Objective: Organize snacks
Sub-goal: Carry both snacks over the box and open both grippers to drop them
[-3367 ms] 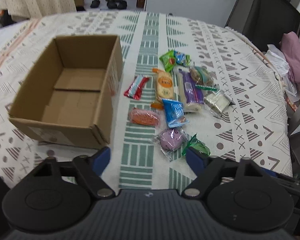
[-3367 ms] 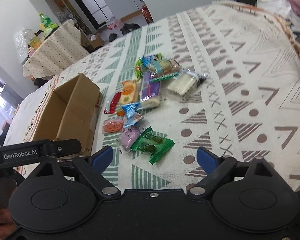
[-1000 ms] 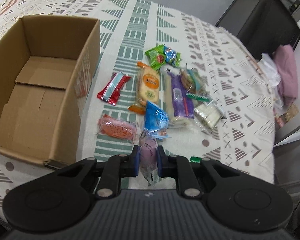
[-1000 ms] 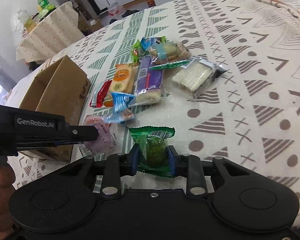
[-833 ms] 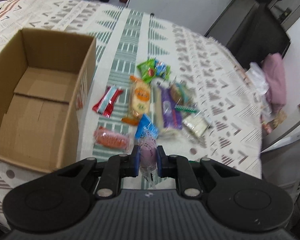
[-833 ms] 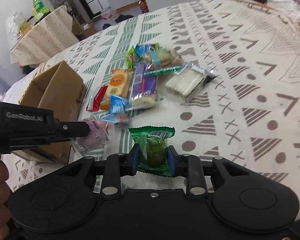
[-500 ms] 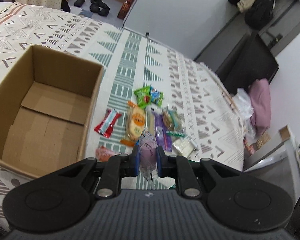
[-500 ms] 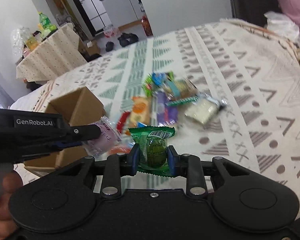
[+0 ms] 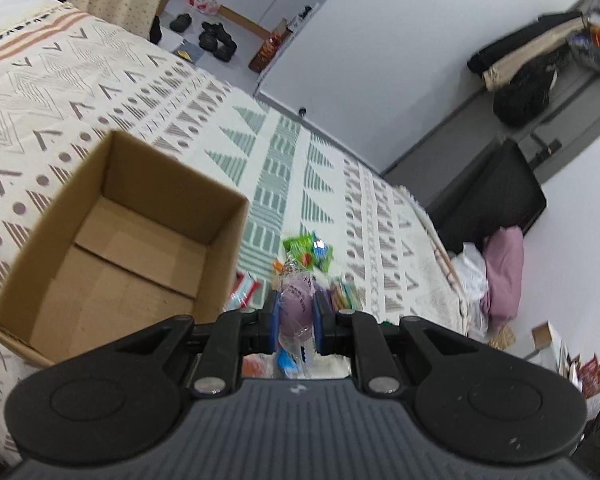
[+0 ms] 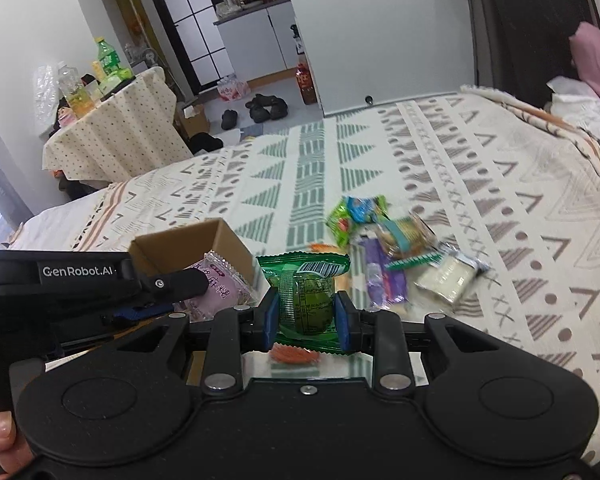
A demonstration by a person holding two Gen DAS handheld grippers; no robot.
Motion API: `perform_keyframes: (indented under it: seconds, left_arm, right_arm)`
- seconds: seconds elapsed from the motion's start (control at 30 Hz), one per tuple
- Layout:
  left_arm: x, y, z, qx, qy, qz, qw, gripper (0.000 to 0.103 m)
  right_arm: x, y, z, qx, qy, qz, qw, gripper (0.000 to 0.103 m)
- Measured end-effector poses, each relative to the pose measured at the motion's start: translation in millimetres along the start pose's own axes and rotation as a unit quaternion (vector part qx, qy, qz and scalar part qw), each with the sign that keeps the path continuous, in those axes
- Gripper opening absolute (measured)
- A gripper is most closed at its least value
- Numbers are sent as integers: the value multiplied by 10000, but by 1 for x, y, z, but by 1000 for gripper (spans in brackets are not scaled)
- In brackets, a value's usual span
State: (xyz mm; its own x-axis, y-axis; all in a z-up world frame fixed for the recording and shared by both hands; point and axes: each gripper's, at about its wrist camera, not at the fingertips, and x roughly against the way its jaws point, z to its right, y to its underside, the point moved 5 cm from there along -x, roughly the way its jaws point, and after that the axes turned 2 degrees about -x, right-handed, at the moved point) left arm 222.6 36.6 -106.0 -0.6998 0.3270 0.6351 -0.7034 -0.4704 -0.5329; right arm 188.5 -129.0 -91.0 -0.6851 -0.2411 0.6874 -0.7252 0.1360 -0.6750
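Support surface: patterned cloth (image 10: 440,168), cream with green and grey geometric bands. On it: open cardboard box (image 9: 112,240), left of the left gripper's fingers (image 9: 271,316); loose pile of wrapped snacks (image 10: 384,248), ahead and right of the right gripper's fingers (image 10: 342,320). Orange packet (image 10: 294,354) directly below them.

- Cardboard box (image 9: 120,236): plain brown corrugated paper, matt, flaps creased on the floor.
- Bed cover (image 10: 520,208): woven cloth, matt, printed with geometric marks.
- Left tool (image 9: 294,316): matt black plastic, ribbed grey housing, blue pads, shiny metal rivets.
- Purple snack (image 9: 296,300): clear glossy plastic film, crinkled.
- Right tool (image 10: 306,312): same matt black plastic, blue pads.
- Green snack (image 10: 306,292): shiny printed plastic wrapper, serrated edge.
- White wafer pack (image 10: 446,276): clear glossy film.
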Motion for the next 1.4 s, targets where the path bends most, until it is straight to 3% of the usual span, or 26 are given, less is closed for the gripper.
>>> perform_keyframes:
  seconds: [0.47, 0.97, 1.13, 1.3, 1.4]
  left_arm:
    - [22, -50, -67, 700, -218, 562, 9957, 15]
    - [-2, -60, -106, 1096, -664, 542, 9903, 16]
    - [-2, -60, -108, 1109, -920, 591, 9878, 29]
    - [0, -59, -107, 1102, -1087, 591, 9862, 52]
    - [4, -59, -104, 1089, -1192, 667, 9846, 66]
  right_arm:
    - [-18, -22, -71, 450, -316, 126, 9984, 28]
    - [-63, -25, -112, 564, -592, -124, 9966, 28]
    - [-72, -24, -111, 484, -638, -201, 9966, 28]
    - [-77, -26, -115, 514, -697, -217, 9960, 29]
    - [-78, -30, -118, 566, -807, -147, 9950, 35]
